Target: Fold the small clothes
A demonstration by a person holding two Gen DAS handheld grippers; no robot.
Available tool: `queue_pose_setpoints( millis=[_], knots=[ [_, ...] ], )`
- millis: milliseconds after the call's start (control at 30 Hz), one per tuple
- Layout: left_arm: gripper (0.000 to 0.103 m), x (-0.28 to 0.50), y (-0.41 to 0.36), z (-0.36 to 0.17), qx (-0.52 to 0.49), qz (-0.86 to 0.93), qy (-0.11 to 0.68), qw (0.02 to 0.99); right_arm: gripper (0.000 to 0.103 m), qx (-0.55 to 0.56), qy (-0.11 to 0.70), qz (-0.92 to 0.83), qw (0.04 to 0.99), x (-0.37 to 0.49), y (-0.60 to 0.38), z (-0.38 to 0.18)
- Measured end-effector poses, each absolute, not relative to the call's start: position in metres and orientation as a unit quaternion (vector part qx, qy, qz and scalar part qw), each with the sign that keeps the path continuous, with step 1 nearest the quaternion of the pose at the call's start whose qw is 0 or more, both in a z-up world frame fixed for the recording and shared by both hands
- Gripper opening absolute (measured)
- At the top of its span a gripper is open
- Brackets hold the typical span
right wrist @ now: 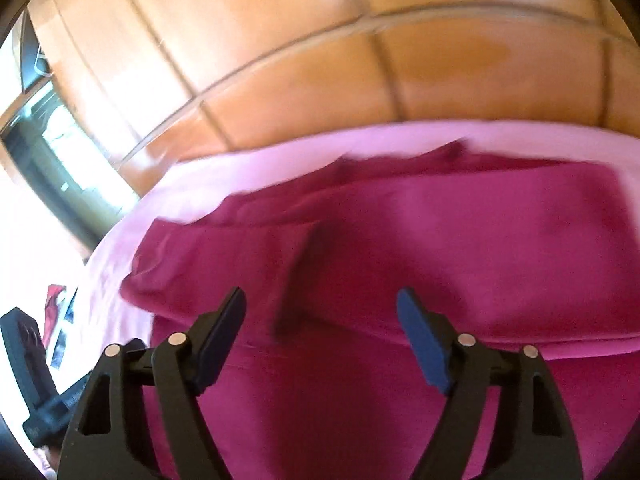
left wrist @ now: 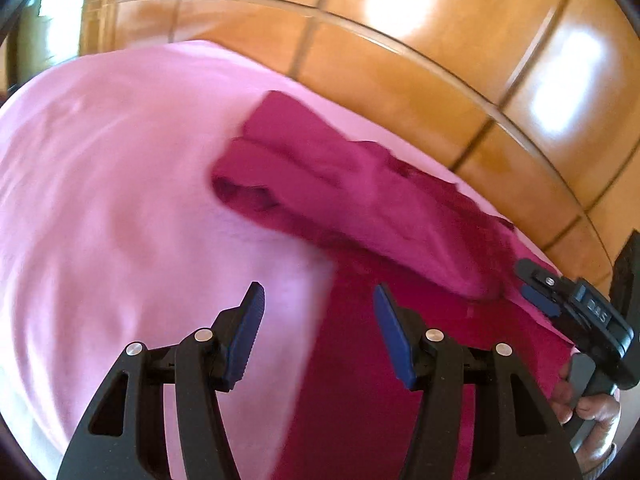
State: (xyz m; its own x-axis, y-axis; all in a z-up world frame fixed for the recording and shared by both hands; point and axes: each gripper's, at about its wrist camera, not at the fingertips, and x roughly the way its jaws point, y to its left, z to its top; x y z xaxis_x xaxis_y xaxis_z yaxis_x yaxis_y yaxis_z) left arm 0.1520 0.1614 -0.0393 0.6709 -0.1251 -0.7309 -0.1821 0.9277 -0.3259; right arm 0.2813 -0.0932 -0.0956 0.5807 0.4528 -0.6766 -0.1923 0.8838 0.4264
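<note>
A magenta garment (left wrist: pixel 340 184) lies partly folded on a pink sheet (left wrist: pixel 120 180), with a rolled sleeve end at its left. My left gripper (left wrist: pixel 318 296) hovers open over the garment's near left edge. One pad is above the sheet, the other above the cloth, and nothing is between them. My right gripper (left wrist: pixel 532 284) comes in from the right at the garment's edge, held by a hand (left wrist: pixel 592 412). In the right wrist view the right gripper (right wrist: pixel 322 298) is open above the garment (right wrist: pixel 440 232), just over a folded flap, with its pads clear of the cloth.
An orange tiled floor (left wrist: pixel 400 60) runs beyond the bed's far edge. A dark door frame with bright glass (right wrist: pixel 52 140) stands at the left. Small items lie on the floor (right wrist: pixel 54 312) beside the bed. The pink sheet stretches bare to the left of the garment.
</note>
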Motion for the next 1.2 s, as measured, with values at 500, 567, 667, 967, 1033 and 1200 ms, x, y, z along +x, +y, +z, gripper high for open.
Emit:
queue_pose_setpoints(
  millis=[500, 567, 667, 967, 1033, 1200],
  knots=[
    [0.056, 0.186, 0.177, -0.047, -0.192, 0.051, 0.413, 0.889, 0.006, 0.075, 0.323, 0.186, 0.925, 0.279, -0.087, 0.005],
    [0.056, 0.194, 0.173, -0.045, -0.186, 0.057, 0.408, 0.892, 0.006, 0.071, 0.309, 0.180, 0.931, 0.275, -0.096, 0.016],
    [0.056, 0.211, 0.165, -0.047, -0.163, 0.068, 0.410, 0.895, 0.006, 0.072, 0.288, 0.168, 0.940, 0.269, -0.116, 0.030],
    [0.036, 0.230, 0.146, -0.054, -0.124, 0.061, 0.421, 0.896, 0.006, 0.109, 0.278, 0.085, 0.951, 0.249, -0.211, 0.016],
    [0.022, 0.226, 0.138, -0.053, -0.109, 0.049, 0.418, 0.901, 0.006, 0.123, 0.298, 0.062, 0.945, 0.250, -0.231, -0.004],
    [0.016, 0.216, 0.116, -0.057, -0.053, 0.034, 0.413, 0.909, 0.006, 0.152, 0.364, 0.012, 0.919, 0.255, -0.264, -0.068]
  ],
)
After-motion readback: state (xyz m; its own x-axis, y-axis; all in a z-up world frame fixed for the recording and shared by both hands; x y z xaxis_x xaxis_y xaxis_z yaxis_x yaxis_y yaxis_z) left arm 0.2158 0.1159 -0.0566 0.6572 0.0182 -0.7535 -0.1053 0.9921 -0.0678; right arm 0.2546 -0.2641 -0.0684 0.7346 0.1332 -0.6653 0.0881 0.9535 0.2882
